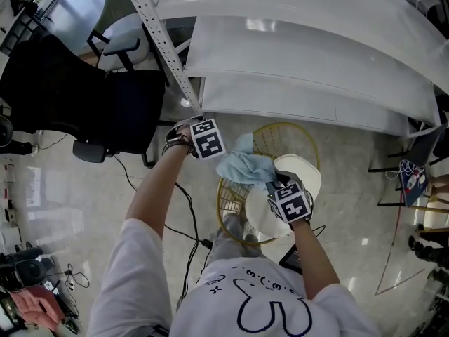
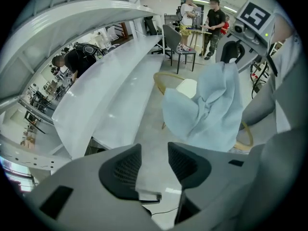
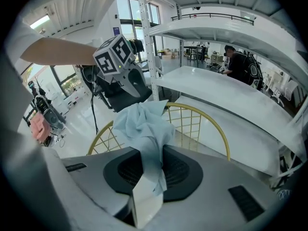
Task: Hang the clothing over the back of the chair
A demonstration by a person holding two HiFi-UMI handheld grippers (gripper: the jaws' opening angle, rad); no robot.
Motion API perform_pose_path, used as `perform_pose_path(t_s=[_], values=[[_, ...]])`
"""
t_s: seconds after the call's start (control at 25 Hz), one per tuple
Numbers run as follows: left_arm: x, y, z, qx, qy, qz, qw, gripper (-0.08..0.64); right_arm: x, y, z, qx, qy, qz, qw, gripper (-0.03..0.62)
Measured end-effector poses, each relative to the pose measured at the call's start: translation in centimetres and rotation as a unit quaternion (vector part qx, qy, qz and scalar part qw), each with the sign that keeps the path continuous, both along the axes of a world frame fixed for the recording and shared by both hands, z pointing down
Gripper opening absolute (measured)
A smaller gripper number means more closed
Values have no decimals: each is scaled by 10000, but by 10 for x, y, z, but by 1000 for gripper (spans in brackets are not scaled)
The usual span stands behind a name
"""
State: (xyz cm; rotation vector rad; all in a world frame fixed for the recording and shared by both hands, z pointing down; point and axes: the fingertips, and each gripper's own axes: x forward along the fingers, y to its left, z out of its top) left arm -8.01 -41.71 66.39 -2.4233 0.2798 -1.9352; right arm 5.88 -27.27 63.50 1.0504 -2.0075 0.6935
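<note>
Nearest item: right gripper [image 3: 153, 162], pads closing on a thin fold of the clothing [image 3: 144, 124] and carrying all of it; a strip of the fabric is trailing down past the pads towards the camera.

Item two: left gripper [image 2: 154, 160], jaws standing wide apart with only bare floor showing between them, hovering just beside the clothing and touching none of it.

Clothing, location: a pale blue garment, bunching in a loose crumpled mass between the two grippers, above the gold wire chair [image 1: 280, 128] and its white seat pad [image 1: 309, 170]. Whether any part is resting on the wire back cannot be told.

Handling, as a judgement: it is looking light, thin and fully limp, folding on itself and sagging wherever unsupported. It seems neither fragile nor slippery, though a small pinch may be pulling free under a tug. Best purchase is appearing to be two well-separated points along one edge, so the fabric spreads flat before draping; the free lobe facing the left gripper is offering the second hold.

Markings: square black-and-white patterns are showing on the marker cubes [image 1: 208, 137]. The person's T-shirt [image 1: 266, 307] is bearing a dark line drawing. No brand, label or legible word is showing on the clothing.
</note>
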Motion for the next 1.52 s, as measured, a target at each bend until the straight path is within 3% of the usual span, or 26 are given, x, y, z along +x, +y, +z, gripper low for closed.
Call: perform_pose_path(t_s=[0.12, 0.4, 0.84, 1.2, 1.36, 1.48, 1.52], values=[[6, 5, -8, 17, 172, -61, 9998, 204, 0, 13, 6, -235, 68, -173, 9996, 3], [12, 20, -17, -6, 407, -174, 9990, 204, 9, 32, 18, -543, 202, -103, 9983, 3], [18, 51, -30, -58, 660, -221, 9976, 204, 66, 59, 44, -1068, 453, 418, 9924, 8], [28, 75, -36, -56, 755, -114, 9971, 204, 95, 78, 56, -1056, 644, 597, 9905, 13], [31, 86, -38, -66, 785, -63, 9969, 204, 94, 85, 61, -1065, 715, 636, 9897, 47], [32, 91, -40, -55, 810, -31, 9967, 204, 100, 86, 63, -1048, 786, 812, 9880, 183], [32, 93, -42, -46, 823, -20, 9966, 204, 101, 85, 61, -989, 765, 898, 9881, 190]])
